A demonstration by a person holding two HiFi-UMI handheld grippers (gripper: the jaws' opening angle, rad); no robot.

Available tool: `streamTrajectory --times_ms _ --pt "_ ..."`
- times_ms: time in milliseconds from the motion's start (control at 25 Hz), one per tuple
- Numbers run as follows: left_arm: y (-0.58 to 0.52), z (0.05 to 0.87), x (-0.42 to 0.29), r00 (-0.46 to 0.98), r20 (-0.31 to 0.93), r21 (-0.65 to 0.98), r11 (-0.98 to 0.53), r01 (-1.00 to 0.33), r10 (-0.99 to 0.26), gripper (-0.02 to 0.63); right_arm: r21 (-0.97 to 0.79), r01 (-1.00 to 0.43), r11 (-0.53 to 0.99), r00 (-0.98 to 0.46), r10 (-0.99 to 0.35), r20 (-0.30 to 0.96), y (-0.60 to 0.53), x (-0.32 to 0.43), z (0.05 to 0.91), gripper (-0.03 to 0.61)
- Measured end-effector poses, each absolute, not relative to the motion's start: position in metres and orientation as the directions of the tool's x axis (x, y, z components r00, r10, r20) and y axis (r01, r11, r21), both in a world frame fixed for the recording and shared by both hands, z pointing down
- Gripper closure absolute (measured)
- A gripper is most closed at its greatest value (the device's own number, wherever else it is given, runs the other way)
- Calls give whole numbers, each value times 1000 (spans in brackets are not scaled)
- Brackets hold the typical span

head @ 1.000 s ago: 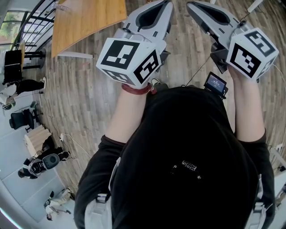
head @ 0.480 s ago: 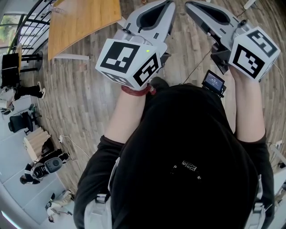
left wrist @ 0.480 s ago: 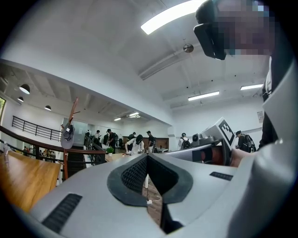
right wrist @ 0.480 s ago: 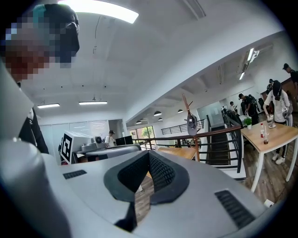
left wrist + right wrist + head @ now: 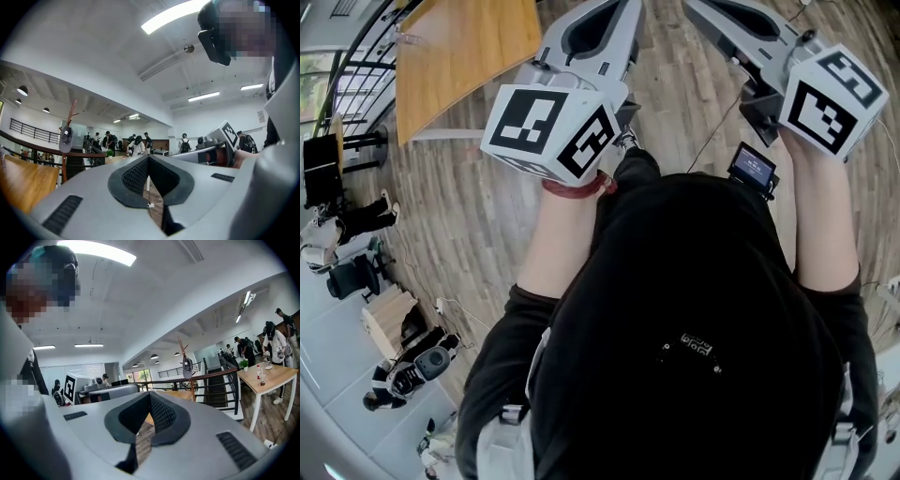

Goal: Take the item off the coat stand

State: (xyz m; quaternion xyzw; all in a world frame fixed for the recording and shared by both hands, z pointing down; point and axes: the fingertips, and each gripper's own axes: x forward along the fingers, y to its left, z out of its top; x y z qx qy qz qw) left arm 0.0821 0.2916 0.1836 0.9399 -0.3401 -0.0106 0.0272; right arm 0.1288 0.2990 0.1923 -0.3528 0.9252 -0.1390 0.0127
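Observation:
A wooden coat stand (image 5: 64, 165) rises far off by the railing, and a grey cap (image 5: 65, 140) hangs on it. The right gripper view shows the same coat stand (image 5: 191, 382) and cap (image 5: 187, 364), also distant. My left gripper (image 5: 148, 157) is held level, shut, with nothing between its pads. My right gripper (image 5: 150, 394) is likewise level, shut and empty. In the head view the left marker cube (image 5: 548, 128) and the right marker cube (image 5: 832, 97) sit in front of the person's chest, the jaws running off the top edge.
A wooden table (image 5: 461, 45) stands ahead to the left. Another table (image 5: 268, 374) with bottles is at the right, with people beside it. A dark railing (image 5: 208, 377) and stairs lie between me and the stand. Cables cross the wood floor (image 5: 478, 216).
In the head view the left gripper has shifted a little left and forward. The right gripper has stayed put. Both stay shut.

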Motion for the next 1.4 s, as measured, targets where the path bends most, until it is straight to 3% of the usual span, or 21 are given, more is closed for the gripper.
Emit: streamTrajectory --times_ms 440,1400 --pt "245 196 121 839 4 53 -837 -544 -545 609 -272 -708 651 -697 -706 126 258 152 201 561" --pt "37 210 -8 818 38 82 -814 -575 -574 620 -248 -712 657 -697 -705 131 64 19 192 561"
